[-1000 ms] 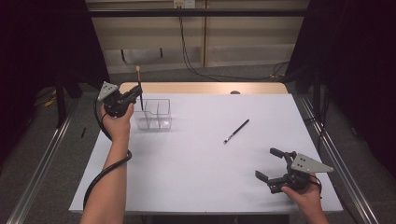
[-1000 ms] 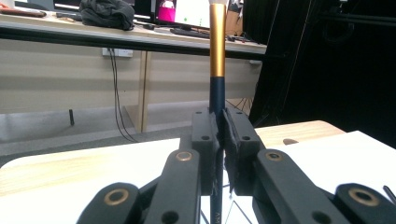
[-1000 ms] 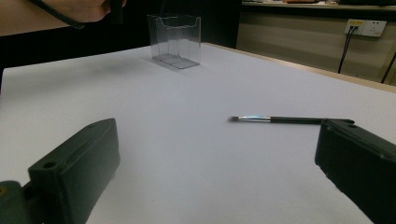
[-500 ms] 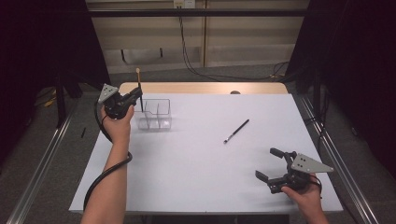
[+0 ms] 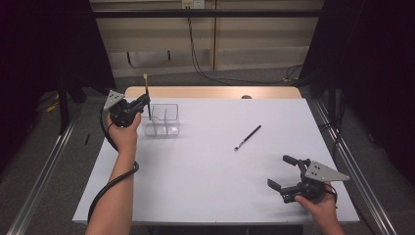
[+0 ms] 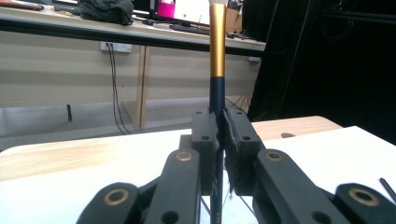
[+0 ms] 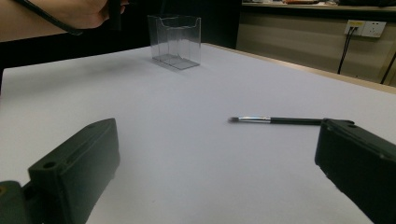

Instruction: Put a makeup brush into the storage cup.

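The left tool (image 5: 141, 104) is gripping a long brush (image 5: 146, 93) with a dark blue lower handle and a gold upper section. In the left gripper view, the jaws are pressing against both sides of the brush (image 6: 217, 70), which is standing upright between them. In the high view, this tool is sitting at the far left of the white worktop (image 5: 205, 181), just beside the left edge of a clear acrylic organiser (image 5: 164, 121). The lower end of the brush is reaching down at the organiser's left compartment; whether the tip is inside it cannot be told. The left hand (image 5: 123, 133) is holding the tool from the near side, and a black cable is trailing back along the forearm.

The right tool (image 5: 282, 172) is resting at the near right of the worktop with its jaws spread wide and nothing between them. The right hand (image 5: 318, 205) is holding it from behind.

A second, thinner brush (image 5: 247, 137) with a black handle is lying flat on the worktop, right of centre, well apart from both tools. In the right gripper view, this thin brush (image 7: 280, 120) is lying beyond the open jaws, bristle end pointing left, and the organiser (image 7: 175, 42) is standing farther off.
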`<state>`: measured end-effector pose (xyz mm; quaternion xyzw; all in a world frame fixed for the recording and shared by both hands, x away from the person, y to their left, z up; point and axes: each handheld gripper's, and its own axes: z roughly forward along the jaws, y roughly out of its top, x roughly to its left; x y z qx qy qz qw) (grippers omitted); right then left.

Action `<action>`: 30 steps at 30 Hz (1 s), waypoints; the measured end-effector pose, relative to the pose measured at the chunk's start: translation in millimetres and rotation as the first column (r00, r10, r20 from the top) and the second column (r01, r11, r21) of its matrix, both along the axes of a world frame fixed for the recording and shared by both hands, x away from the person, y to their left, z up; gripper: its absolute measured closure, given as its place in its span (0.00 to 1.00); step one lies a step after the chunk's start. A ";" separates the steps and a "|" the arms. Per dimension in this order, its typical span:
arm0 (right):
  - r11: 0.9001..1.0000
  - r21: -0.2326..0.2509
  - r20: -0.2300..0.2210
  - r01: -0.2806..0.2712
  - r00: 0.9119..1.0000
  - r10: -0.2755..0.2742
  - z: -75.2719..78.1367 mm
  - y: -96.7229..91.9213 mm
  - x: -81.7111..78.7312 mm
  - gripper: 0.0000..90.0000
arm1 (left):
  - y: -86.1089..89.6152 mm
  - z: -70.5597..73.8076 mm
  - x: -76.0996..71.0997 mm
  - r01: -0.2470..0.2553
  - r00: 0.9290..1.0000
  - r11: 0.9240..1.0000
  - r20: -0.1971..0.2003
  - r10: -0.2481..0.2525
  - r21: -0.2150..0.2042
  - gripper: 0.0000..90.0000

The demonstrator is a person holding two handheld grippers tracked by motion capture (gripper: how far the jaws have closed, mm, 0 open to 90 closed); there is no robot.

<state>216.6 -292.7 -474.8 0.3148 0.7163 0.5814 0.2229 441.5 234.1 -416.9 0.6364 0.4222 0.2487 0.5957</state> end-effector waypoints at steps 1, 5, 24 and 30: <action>1.000 0.000 0.000 0.001 1.000 -0.001 -0.1 -0.1 0.0 0.00 | -0.3 -0.6 -0.2 0.001 1.000 1.000 -0.003 -0.001 0.003 0.93; 1.000 0.002 0.000 0.001 1.000 -0.001 0.1 -0.3 0.1 0.00 | -0.7 -1.4 -0.5 0.001 1.000 1.000 -0.007 -0.001 0.003 0.93; 1.000 0.000 -0.001 -0.003 1.000 0.003 -0.1 0.4 0.4 0.00 | -0.9 -4.5 -4.2 0.002 1.000 1.000 -0.015 -0.002 0.007 0.93; 1.000 0.002 -0.002 -0.003 1.000 0.003 -0.1 0.6 0.4 0.00 | -0.4 -6.4 -5.5 -0.003 1.000 1.000 -0.020 0.003 0.003 0.93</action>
